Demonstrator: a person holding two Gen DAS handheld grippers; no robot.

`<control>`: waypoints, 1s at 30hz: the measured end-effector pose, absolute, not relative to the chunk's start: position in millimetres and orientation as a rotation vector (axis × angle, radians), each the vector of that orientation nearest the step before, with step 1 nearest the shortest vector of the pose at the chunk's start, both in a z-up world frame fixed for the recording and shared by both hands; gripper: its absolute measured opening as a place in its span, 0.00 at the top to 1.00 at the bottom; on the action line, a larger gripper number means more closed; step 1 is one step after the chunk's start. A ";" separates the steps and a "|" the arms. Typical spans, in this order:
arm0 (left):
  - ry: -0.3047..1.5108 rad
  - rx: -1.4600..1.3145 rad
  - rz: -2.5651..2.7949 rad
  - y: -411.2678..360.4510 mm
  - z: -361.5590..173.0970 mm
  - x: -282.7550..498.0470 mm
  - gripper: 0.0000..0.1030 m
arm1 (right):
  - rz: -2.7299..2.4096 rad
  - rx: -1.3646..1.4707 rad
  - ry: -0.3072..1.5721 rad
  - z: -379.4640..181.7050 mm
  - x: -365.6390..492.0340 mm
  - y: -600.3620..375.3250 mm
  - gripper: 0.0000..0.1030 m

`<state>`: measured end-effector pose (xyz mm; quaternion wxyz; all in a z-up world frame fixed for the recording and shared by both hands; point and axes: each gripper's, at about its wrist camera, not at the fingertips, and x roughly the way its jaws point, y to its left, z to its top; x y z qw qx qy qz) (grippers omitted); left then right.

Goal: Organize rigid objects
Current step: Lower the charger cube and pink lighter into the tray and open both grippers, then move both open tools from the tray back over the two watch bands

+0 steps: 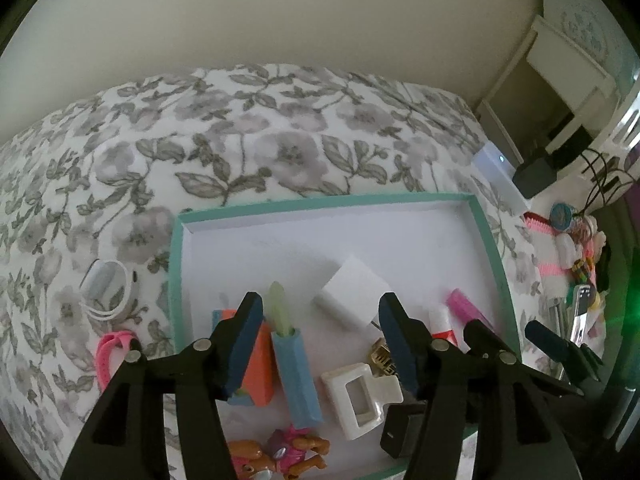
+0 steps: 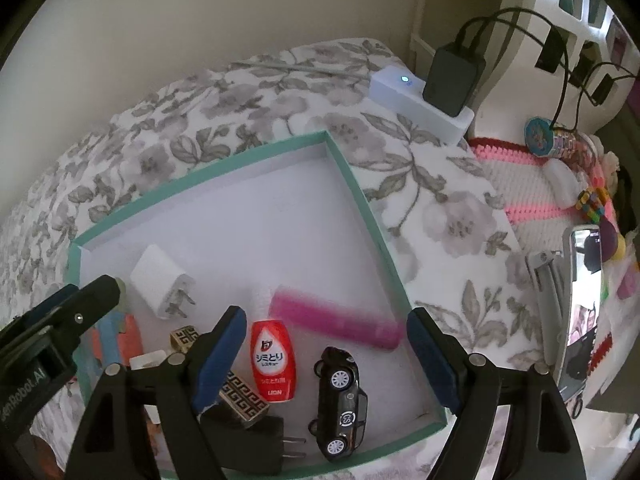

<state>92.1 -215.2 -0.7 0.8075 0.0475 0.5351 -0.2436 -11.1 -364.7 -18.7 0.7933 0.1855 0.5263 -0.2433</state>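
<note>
- Left gripper hangs over the near part of the tray, jaws spread wide, nothing between them.
- Right gripper is also spread wide and empty, above the tray's near right corner.
- Tray: teal rim, white floor, lying on a floral cloth.
- Under the left gripper: blue stick with a pale green tip, touching an orange block on its left; white clip just right of the stick; white plug farther in.
- A toy figure lies at the near rim.
- Between the right gripper's fingers: red bottle on its back and black car beside it, apart.
- Pink tube lies just beyond the bottle, blurred.
- A black plug sits near the rim, with a gold-patterned piece on or against it; I cannot tell which.
- Outside the tray: a white cord and pink strap on the cloth to the left, a white box with a black charger to the far right, a phone propped at the right.
</note>
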 end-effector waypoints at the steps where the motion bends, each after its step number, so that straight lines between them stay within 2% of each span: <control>1: 1.140 0.096 -0.518 -213.3 1.9 92.7 0.40 | -0.523 0.393 1.130 -16.8 -11.0 -364.0 0.17; 3: 1.132 0.086 -0.510 -210.0 6.9 93.8 0.36 | -0.527 0.382 1.122 -13.1 -11.2 -363.1 0.15; 5: 1.120 0.076 -0.497 -206.3 11.9 94.9 0.32 | -0.531 0.371 1.109 -7.8 -11.1 -362.0 0.02; 6: 1.114 0.072 -0.489 -204.2 14.8 95.6 0.31 | -0.531 0.365 1.102 -5.5 -10.9 -361.4 0.00; 10: 1.097 0.076 -0.457 -198.3 20.3 98.2 0.30 | -0.520 0.350 1.070 4.9 -10.9 -357.4 0.00; 11: 1.094 0.077 -0.449 -197.0 20.8 98.8 0.25 | -0.516 0.352 1.062 7.0 -10.7 -356.4 0.00; 12: 1.090 0.075 -0.439 -195.1 21.1 99.7 0.17 | -0.513 0.353 1.057 8.2 -10.8 -355.5 0.00; 16: 1.081 0.055 -0.410 -186.8 21.1 102.9 0.14 | -0.513 0.343 1.045 11.4 -9.9 -352.0 0.00; 18: 1.074 0.051 -0.390 -182.0 21.1 103.8 0.08 | -0.509 0.342 1.044 12.0 -9.6 -350.8 0.00; 30: 1.038 0.030 -0.252 -136.7 26.4 113.2 0.07 | -0.487 0.316 1.047 14.2 -4.8 -339.0 0.00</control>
